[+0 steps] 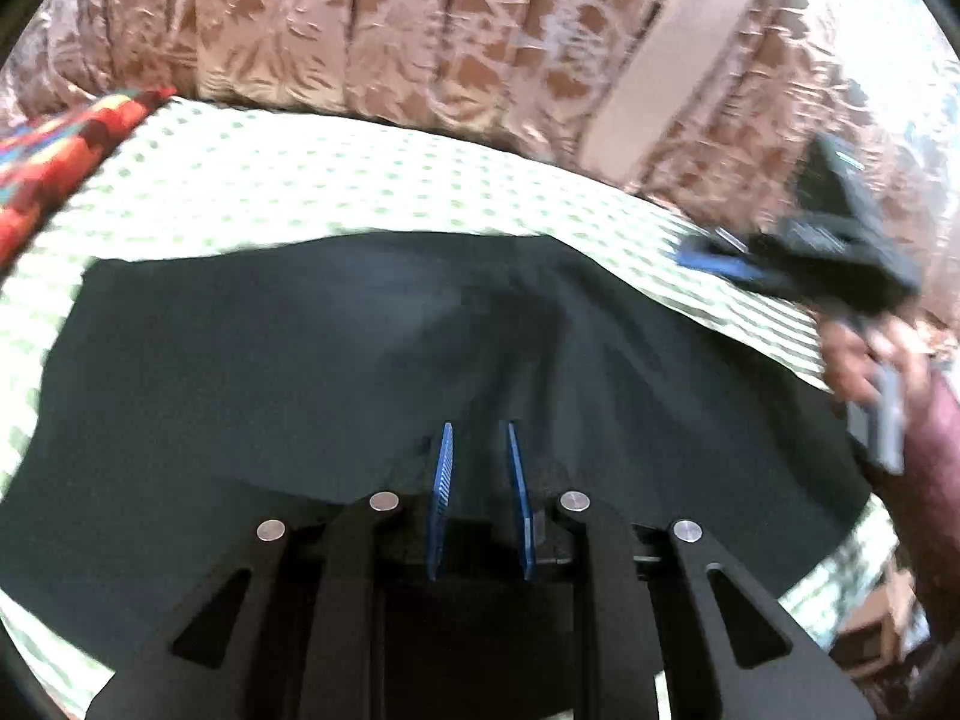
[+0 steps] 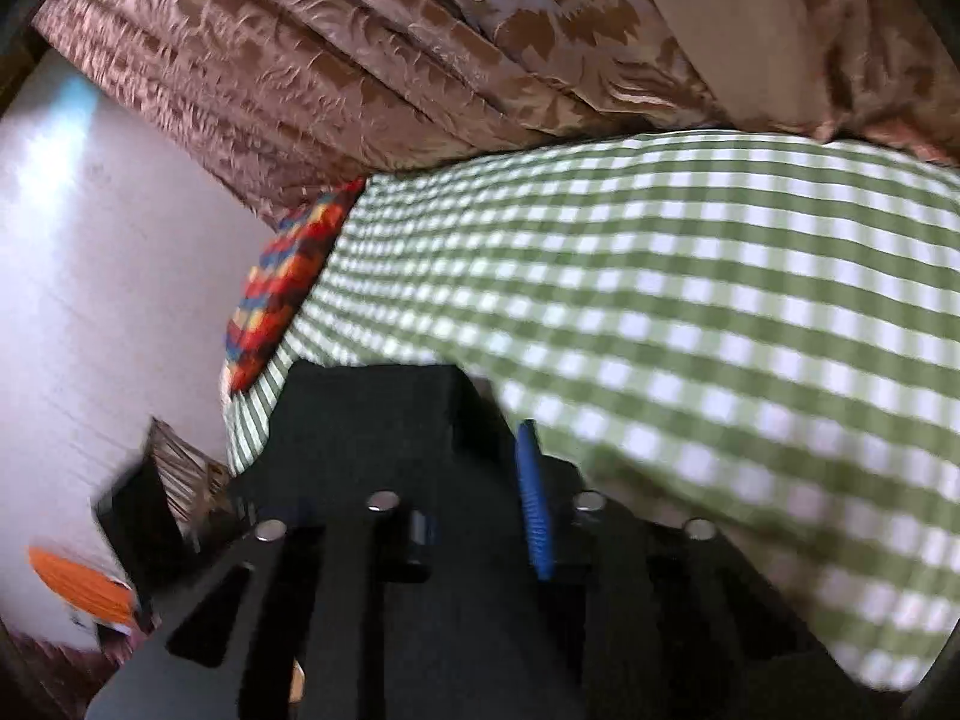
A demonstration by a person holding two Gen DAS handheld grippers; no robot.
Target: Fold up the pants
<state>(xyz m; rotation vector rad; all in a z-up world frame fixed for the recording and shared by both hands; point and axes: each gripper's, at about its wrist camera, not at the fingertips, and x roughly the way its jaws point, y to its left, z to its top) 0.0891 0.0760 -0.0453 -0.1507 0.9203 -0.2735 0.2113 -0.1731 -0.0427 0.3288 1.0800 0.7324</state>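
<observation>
Two grippers in view over a bed with a green-white checked sheet (image 2: 720,312). Dark pants (image 1: 312,360) lie spread across the sheet, filling the middle and lower part of the left wrist view. Left gripper (image 1: 479,438) at bottom centre, blue fingers (image 1: 443,480) close together with a narrow gap; pants fabric looks bunched up between them, so it seems to be pinching the pants, though dark cloth on dark parts makes it hard to be sure. Right gripper (image 1: 714,255) shows blurred at the right edge of that view, above the sheet just past the pants' far right edge, held by a hand (image 1: 864,354). In the right wrist view its fingers (image 2: 534,504) are nearly pressed together; dark cloth sits at the left finger, grip cannot be told. Brown patterned curtain (image 1: 420,30) across the top. Multicoloured cloth (image 2: 282,288) at the sheet's left edge.
</observation>
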